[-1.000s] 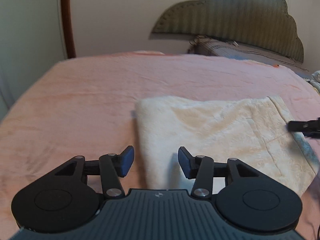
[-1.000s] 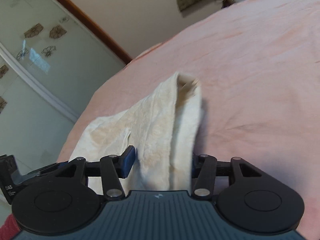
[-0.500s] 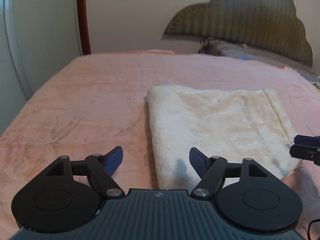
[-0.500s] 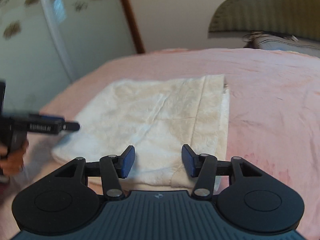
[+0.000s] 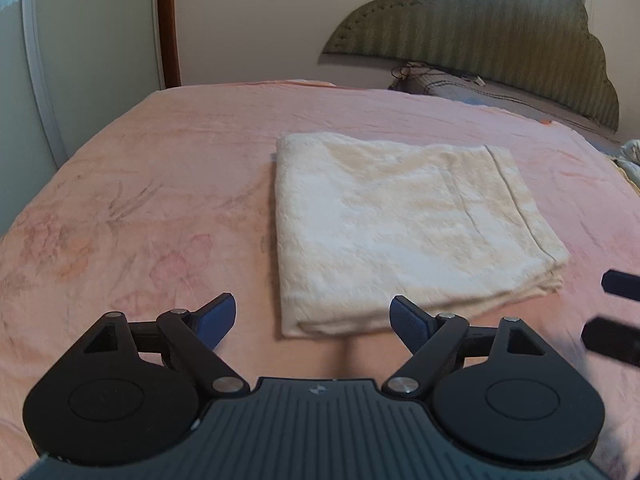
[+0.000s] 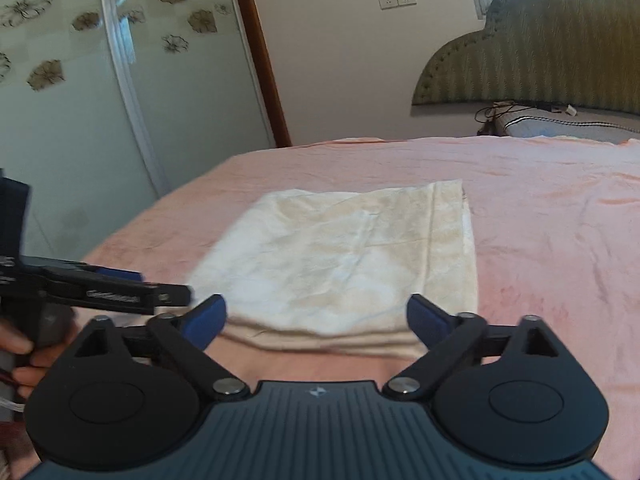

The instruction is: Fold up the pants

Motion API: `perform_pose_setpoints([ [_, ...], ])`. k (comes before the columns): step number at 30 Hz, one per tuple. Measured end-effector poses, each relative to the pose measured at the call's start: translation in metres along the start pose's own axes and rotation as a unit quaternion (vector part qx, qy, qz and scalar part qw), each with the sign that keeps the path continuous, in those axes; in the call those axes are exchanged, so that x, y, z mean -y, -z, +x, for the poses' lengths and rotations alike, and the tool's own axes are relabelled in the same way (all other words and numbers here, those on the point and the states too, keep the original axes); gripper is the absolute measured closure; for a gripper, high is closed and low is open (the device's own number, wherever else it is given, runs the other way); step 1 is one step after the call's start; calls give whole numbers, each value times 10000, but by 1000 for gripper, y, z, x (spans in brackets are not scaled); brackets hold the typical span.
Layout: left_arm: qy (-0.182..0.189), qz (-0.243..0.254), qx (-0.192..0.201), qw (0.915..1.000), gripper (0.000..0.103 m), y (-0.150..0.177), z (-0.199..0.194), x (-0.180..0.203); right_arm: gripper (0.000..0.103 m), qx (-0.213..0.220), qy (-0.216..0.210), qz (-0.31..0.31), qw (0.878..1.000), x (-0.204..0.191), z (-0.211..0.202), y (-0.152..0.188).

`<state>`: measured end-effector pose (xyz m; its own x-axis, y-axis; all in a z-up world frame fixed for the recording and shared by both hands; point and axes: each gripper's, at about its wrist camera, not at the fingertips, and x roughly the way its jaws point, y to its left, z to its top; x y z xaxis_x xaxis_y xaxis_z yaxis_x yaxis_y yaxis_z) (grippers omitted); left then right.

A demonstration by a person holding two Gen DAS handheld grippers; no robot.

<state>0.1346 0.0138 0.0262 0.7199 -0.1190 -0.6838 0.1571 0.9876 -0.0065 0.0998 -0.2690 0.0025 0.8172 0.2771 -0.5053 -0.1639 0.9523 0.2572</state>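
the cream pants (image 5: 404, 220) lie folded flat on the bed (image 5: 160, 184) just ahead of the left tongs (image 5: 312, 318) and right tongs (image 6: 316, 320), both opening wide and empty; soft, light, floppy cloth, probably best pinched at a layered edge.

One folded pants (image 5: 404, 224), two grippers: left gripper (image 5: 312, 316), right gripper (image 6: 318, 316); one bed (image 5: 168, 184), one headboard (image 5: 500, 32), one pillow (image 6: 568, 128).

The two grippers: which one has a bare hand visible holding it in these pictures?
The left gripper, seen at the left edge of the right wrist view: fingers wrap its handle. The right gripper shows no hand; neither holds the folded pants.
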Motion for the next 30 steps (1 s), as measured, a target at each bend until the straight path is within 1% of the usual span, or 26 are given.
perform_pose_setpoints([
  [3, 55, 47, -84, 9999, 16, 11, -10, 7, 3, -343, 230, -107, 9991, -20, -10, 12],
  [5, 56, 45, -135, 9999, 16, 18, -15, 8, 3, -431, 373, -288, 9980, -32, -20, 18],
  [6, 43, 37, -192, 9998, 16, 22, -17, 9, 3, -428, 376, -349, 9978, -36, -25, 19],
  [7, 40, 34, -250, 9997, 16, 26, -18, 9, 3, -372, 290, -293, 9985, -39, -31, 19],
  [8, 33, 24, -288, 9996, 16, 30, -19, 9, 3, -286, 62, -119, 9995, -39, -37, 17],
  [9, 7, -10, -300, 9995, 13, 34, -19, 9, 3, -132, -440, 246, 9986, -34, -46, 14],
  [10, -36, -65, -292, 9995, 12, 39, -18, 8, 1, 45, -993, 672, 9928, -26, -51, 13],
  [11, -112, -128, -280, 9995, 11, 43, -16, 8, 0, 250, -1552, 1156, 9808, -17, -54, 15],
  [12, -177, -142, -288, 9993, 11, 46, -14, 9, 0, 378, -1849, 1528, 9701, -8, -51, 17],
  [13, -225, -112, -302, 9992, 11, 49, -12, 10, 0, 367, -1770, 1712, 9685, -3, -46, 19],
  [14, -240, -57, -304, 9992, 11, 52, -10, 12, 0, 215, -1284, 1727, 9763, -2, -38, 20],
  [15, -243, 1, -293, 9993, 11, 54, -8, 13, 0, 8, -619, 1573, 9856, -5, -30, 21],
  [16, -232, 57, -268, 9994, 11, 56, -7, 14, 0, -163, 30, 1301, 9914, -9, -22, 24],
  [17, -210, 104, -248, 9994, 11, 58, -5, 16, 0, -228, 475, 1043, 9932, -12, -15, 28],
  [18, -187, 159, -238, 9994, 11, 60, -3, 17, 0, -244, 747, 766, 9940, -14, -8, 34],
  [19, -181, 187, -234, 9994, 11, 61, -1, 18, 0, -285, 816, 643, 9942, -13, -2, 38],
  [21, -179, 185, -206, 9995, 10, 64, 1, 18, 0, -365, 837, 671, 9936, -10, 6, 44],
  [26, -206, 140, -86, 9997, 6, 67, 1, 15, 0, -510, 1025, 442, 9924, -12, 12, 56],
  [30, -221, 80, -52, 9997, 3, 69, 2, 12, 0, -547, 1014, 426, 9924, -11, 16, 59],
])
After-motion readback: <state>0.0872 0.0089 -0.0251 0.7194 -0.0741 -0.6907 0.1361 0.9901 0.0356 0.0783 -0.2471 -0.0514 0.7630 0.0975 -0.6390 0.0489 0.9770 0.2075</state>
